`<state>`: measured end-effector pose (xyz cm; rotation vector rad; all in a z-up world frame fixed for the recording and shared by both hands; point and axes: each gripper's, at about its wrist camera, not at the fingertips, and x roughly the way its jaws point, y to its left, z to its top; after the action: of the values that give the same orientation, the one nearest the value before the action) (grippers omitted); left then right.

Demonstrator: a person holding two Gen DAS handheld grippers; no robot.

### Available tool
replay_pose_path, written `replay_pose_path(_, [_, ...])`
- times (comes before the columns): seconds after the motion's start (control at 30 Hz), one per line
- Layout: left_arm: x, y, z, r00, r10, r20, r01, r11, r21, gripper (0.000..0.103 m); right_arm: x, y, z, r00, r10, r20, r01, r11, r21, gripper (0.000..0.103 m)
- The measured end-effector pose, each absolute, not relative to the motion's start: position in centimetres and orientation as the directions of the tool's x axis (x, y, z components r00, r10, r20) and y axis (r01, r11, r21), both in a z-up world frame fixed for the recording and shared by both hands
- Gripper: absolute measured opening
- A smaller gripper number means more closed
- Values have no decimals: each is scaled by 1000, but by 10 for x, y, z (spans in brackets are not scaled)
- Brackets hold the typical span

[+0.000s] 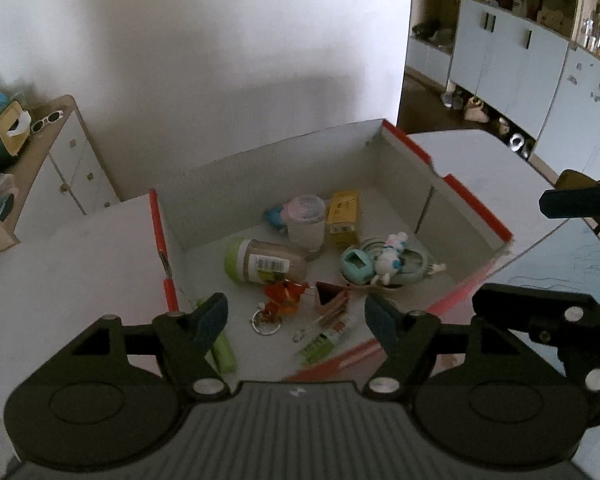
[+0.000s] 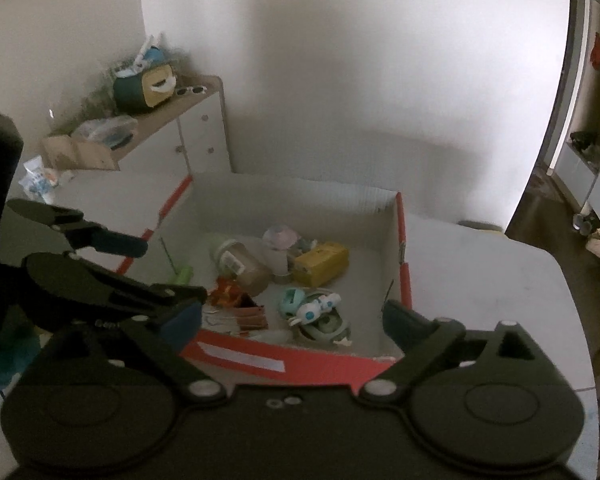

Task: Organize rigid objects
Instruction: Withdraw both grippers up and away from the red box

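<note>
Hovering over box (image 1: pixel 404 172): both hand-held grippers (image 1: pixel 296 316) (image 2: pixel 292 320) apart, empty; bottle (image 1: pixel 266 262) barcode label unreadable

The left wrist view looked steeply down past its own tool (image 1: pixel 296 316) from just above the near left corner of the open box (image 1: pixel 268 168), with the wall behind and a cabinet room off to the right. The right wrist view sat a little farther back at the box's (image 2: pixel 300 204) near red edge, facing the same wall. Both shared the box's inside, the white surface (image 1: pixel 60 264) and the drawer unit (image 2: pixel 196 136) at left, and each caught the other tool at its edge
</note>
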<state>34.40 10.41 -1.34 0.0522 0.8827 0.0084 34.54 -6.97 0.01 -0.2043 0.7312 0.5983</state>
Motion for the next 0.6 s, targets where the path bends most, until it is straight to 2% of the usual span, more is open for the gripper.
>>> replay_pose_path(0.17, [320, 99, -5, 660, 10, -751, 22, 999, 32, 75, 326, -82, 11, 598, 474, -647, -587, 808, 49, 103])
replay_pose_path(0.3, [300, 96, 3, 684, -5, -729, 24, 1000, 16, 82, 312, -90, 19, 602, 502, -621, -593, 802, 73, 103])
replay_pose_path(0.47, [278, 88, 12, 714, -1, -700, 13, 1000, 12, 82, 297, -99, 26, 603, 526, -600, -601, 794, 92, 103])
replay_pose_path(0.6, [262, 80, 20, 734, -8, -679, 17, 1000, 6, 86, 285, -107, 29, 601, 543, -586, -604, 789, 111, 103])
